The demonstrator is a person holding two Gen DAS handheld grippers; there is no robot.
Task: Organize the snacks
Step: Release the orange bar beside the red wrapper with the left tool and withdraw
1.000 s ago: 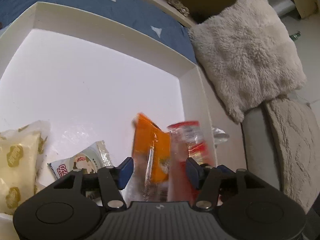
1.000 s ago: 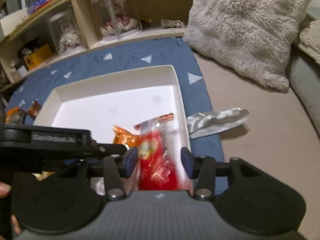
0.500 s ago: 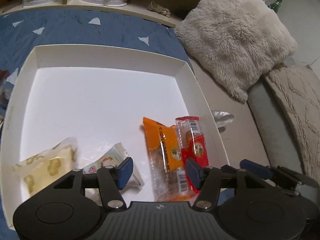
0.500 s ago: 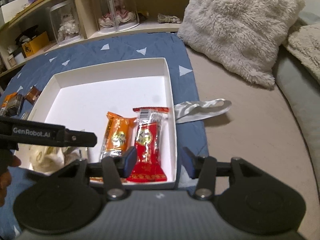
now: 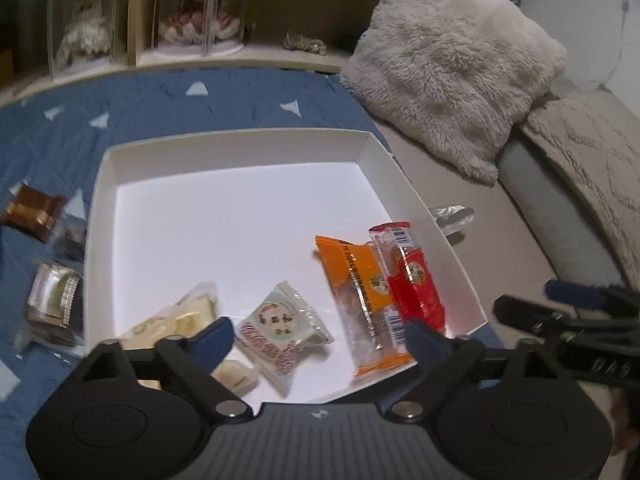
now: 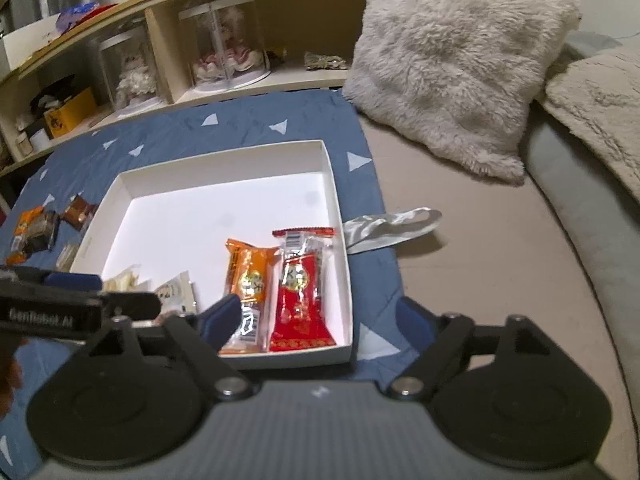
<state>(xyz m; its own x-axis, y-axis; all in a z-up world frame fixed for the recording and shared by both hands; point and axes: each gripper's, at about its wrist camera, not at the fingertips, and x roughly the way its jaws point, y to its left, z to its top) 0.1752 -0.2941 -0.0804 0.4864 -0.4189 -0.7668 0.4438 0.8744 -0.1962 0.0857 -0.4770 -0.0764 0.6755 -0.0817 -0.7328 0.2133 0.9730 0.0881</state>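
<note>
My left gripper (image 5: 318,338) hangs with its blue-tipped fingers spread wide and nothing between them, above the near edge of the shallow white cardboard box (image 5: 236,136). My right gripper (image 6: 320,316) is likewise parted and empty, over the box's near right corner.

Nearest me in the box lie a pale yellow crinkled packet (image 5: 176,318) and a small square white wrapper with a red-and-green printed label (image 5: 282,330), turned cornerwise. To their right two long sachets lie flat side by side, touching, their long axes running from me toward the far wall: an orange plastic snack bar wrapper (image 6: 250,276) with a round gold emblem and clear ends, and a red plastic snack bar wrapper (image 6: 300,292), glossy, barcode at its far end, close along the right wall.

The box sits on a blue cloth with white triangles (image 6: 240,120). Left of it lie brown foil-wrapped snacks (image 5: 32,210). Right of it lies a crumpled silver wrapper (image 6: 392,226). Farther off leans a fluffy cream cushion (image 6: 460,60).
</note>
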